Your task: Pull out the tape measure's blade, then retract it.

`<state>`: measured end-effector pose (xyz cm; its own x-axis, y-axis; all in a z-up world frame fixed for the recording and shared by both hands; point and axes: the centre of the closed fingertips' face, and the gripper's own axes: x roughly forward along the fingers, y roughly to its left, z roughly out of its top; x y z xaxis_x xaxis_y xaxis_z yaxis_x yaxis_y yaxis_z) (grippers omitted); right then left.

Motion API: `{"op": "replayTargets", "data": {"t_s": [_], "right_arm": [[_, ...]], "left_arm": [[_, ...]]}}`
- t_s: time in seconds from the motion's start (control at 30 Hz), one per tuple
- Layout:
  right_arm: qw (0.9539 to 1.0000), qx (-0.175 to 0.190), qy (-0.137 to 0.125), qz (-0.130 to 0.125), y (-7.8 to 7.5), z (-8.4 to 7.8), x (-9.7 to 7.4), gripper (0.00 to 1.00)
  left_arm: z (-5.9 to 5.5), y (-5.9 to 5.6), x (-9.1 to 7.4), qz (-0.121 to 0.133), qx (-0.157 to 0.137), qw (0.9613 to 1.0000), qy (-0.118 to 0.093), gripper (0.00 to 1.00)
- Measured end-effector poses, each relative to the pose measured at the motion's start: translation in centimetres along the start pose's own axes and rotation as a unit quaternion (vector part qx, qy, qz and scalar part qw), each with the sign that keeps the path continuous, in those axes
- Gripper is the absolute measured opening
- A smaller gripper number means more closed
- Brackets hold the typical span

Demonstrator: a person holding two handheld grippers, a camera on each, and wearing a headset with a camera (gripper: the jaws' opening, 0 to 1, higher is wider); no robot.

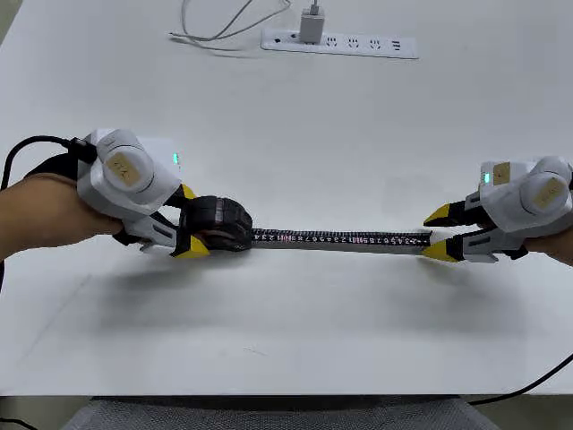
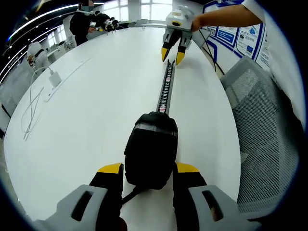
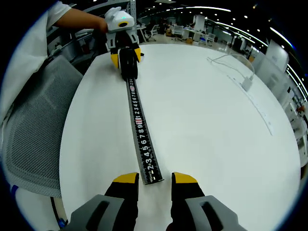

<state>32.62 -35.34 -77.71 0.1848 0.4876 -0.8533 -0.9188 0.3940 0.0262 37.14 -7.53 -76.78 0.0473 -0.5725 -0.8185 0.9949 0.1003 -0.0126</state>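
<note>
Crosswise on the white table [image 1: 286,116], the tape measure's black case [image 1: 219,224] sits clamped between the yellow-tipped jaws of the left gripper [image 1: 191,221], and its blade [image 1: 340,238] lies flat on the surface, drawn out toward the right gripper [image 1: 437,234]. That gripper's jaws stand apart with the blade's end between them; whether either jaw touches it cannot be told. Bare tabletop stretches on both sides of the blade, out to the near edge, and a white power strip [image 1: 340,40] with a plugged charger [image 1: 312,25] lies well apart by the far edge
</note>
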Motion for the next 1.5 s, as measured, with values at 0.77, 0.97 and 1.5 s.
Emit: {"op": "replayTargets", "data": {"t_s": [0.77, 0.97, 1.5], "right_arm": [[0.9948, 0.049, -0.069, -0.056, 1.1, 2.7, -1.6, 0.37], [0.9918, 0.068, -0.083, -0.070, 1.7, 3.0, -2.2, 0.43], [0.9825, 0.095, -0.106, -0.120, 3.5, 2.7, -4.1, 0.58]], "left_arm": [[0.6, 0.1, -4.6, 0.067, -0.096, 0.9899, -0.081, 0.48], [0.6, -0.4, -5.6, 0.083, -0.111, 0.9846, -0.106, 0.50], [-0.9, -2.6, -7.9, 0.122, -0.139, 0.9734, -0.136, 0.62]]}}
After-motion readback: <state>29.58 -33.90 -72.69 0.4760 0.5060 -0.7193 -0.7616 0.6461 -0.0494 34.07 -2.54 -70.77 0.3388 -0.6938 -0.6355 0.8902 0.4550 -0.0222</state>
